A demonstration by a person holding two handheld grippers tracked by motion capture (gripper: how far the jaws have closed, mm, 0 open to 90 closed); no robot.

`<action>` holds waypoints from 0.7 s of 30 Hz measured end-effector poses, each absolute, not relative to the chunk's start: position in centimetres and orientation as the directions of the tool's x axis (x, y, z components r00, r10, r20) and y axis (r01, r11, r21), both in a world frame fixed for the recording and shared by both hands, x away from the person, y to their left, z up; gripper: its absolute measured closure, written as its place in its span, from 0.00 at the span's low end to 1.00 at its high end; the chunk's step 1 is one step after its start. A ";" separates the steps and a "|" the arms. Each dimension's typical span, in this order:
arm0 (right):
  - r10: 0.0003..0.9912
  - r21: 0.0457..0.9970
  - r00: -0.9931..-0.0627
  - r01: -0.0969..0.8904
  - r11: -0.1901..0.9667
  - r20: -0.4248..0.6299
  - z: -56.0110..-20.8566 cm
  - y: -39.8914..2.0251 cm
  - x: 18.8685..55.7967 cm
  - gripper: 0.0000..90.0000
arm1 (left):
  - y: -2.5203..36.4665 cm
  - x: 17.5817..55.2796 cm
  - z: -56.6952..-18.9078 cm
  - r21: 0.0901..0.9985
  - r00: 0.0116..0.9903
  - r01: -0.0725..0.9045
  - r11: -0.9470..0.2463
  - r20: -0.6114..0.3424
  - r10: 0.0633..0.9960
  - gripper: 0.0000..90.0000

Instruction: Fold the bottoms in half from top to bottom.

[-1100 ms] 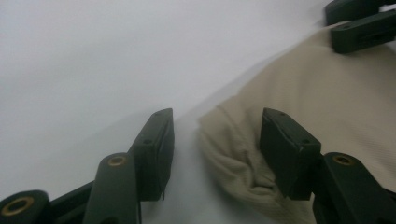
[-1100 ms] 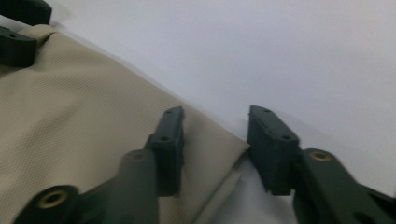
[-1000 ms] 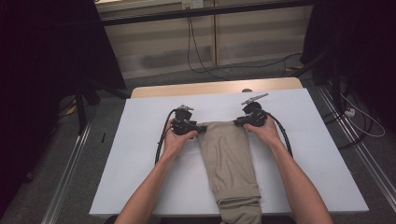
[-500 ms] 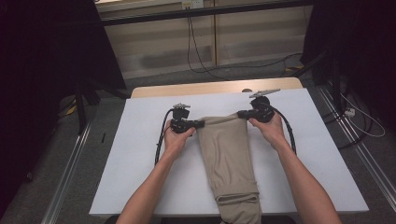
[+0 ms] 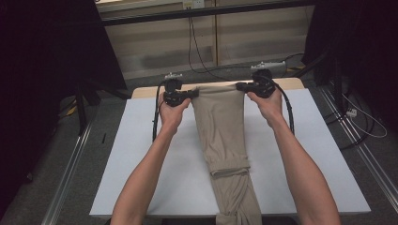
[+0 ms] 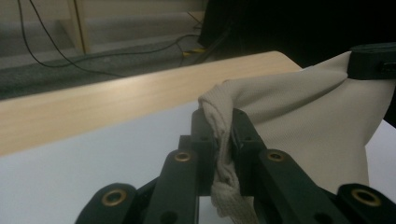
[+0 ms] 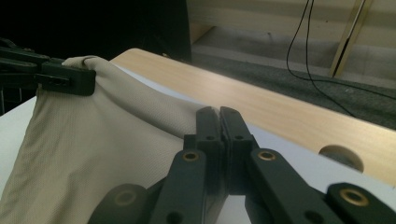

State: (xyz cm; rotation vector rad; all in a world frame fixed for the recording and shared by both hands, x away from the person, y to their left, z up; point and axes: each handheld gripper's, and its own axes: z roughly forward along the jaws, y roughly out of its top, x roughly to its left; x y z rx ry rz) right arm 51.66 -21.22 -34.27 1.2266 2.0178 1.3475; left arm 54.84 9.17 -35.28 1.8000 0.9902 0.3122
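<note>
Both grippers pinch the tan trousers (image 5: 220,126) at the top corners, the left gripper (image 5: 192,93) on one and the right gripper (image 5: 240,86) on the other, and the long legs trail back across the white table (image 5: 141,154) toward the person.

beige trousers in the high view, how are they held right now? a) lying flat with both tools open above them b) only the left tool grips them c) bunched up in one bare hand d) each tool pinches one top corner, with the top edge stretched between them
d: the left tool and the right tool each clamp a top corner of the beige trousers, and the top edge runs taut between them above the white table.
</note>
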 end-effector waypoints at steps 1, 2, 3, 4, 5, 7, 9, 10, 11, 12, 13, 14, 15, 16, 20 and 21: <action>0.845 0.890 -0.521 0.432 0.144 0.116 -33.8 -21.1 52.0 0.97 | 9.0 55.2 -34.8 0.869 0.630 0.471 -0.151 -0.212 0.747 0.92; 0.848 0.893 -0.517 0.427 0.140 0.114 -33.3 -21.1 52.3 0.97 | 9.0 55.4 -34.4 0.870 0.634 0.468 -0.159 -0.204 0.746 0.92; 0.850 0.896 -0.515 0.423 0.137 0.113 -33.0 -21.1 52.6 0.97 | 9.0 55.8 -33.9 0.870 0.634 0.465 -0.162 -0.200 0.747 0.92; 0.854 0.898 -0.509 0.421 0.132 0.113 -32.5 -21.1 52.9 0.97 | 8.9 56.0 -33.5 0.872 0.630 0.464 -0.158 -0.199 0.750 0.92; 0.856 0.899 -0.504 0.419 0.129 0.112 -32.3 -21.1 53.1 0.97 | 8.8 56.3 -33.1 0.876 0.631 0.456 -0.156 -0.195 0.751 0.92; 0.860 0.901 -0.499 0.414 0.129 0.106 -31.6 -21.2 53.7 0.97 | 8.7 56.9 -32.1 0.881 0.633 0.446 -0.160 -0.183 0.752 0.92; 0.864 0.905 -0.491 0.409 0.116 0.111 -30.9 -21.2 54.2 0.97 | 8.5 57.4 -31.3 0.885 0.628 0.440 -0.154 -0.180 0.757 0.92; 0.868 0.906 -0.484 0.407 0.113 0.109 -30.6 -21.3 54.5 0.97 | 8.4 57.7 -30.9 0.890 0.624 0.434 -0.138 -0.186 0.759 0.92; 0.869 0.909 -0.482 0.404 0.106 0.113 -30.3 -21.3 54.8 0.97 | 8.3 57.9 -30.7 0.893 0.619 0.431 -0.132 -0.186 0.763 0.92; 0.871 0.908 -0.479 0.404 0.109 0.108 -30.0 -21.3 55.0 0.97 | 8.2 58.0 -30.6 0.894 0.615 0.427 -0.132 -0.181 0.767 0.92; 0.873 0.908 -0.476 0.405 0.111 0.105 -29.9 -21.3 55.2 0.97 | 8.1 58.2 -30.7 0.894 0.613 0.429 -0.126 -0.186 0.768 0.92; 0.875 0.909 -0.471 0.403 0.103 0.110 -29.8 -21.3 55.3 0.97 | 8.0 58.3 -31.0 0.892 0.612 0.433 -0.126 -0.188 0.768 0.92; 0.877 0.908 -0.467 0.407 0.098 0.115 -30.0 -21.2 55.4 0.97 | 7.9 58.4 -31.3 0.890 0.612 0.437 -0.131 -0.187 0.769 0.92; 0.878 0.904 -0.464 0.416 0.097 0.119 -30.2 -21.3 55.6 0.97 | 7.8 58.6 -31.7 0.885 0.613 0.445 -0.137 -0.190 0.767 0.92; 0.910 0.888 -0.401 0.451 0.093 0.109 -31.3 -21.3 56.1 0.61 | 7.5 59.2 -33.3 0.841 0.548 0.520 -0.150 -0.194 0.814 0.54; 0.921 0.884 -0.372 0.461 0.077 0.114 -31.6 -21.4 56.2 0.50 | 7.6 59.1 -33.8 0.835 0.548 0.526 -0.165 -0.183 0.816 0.44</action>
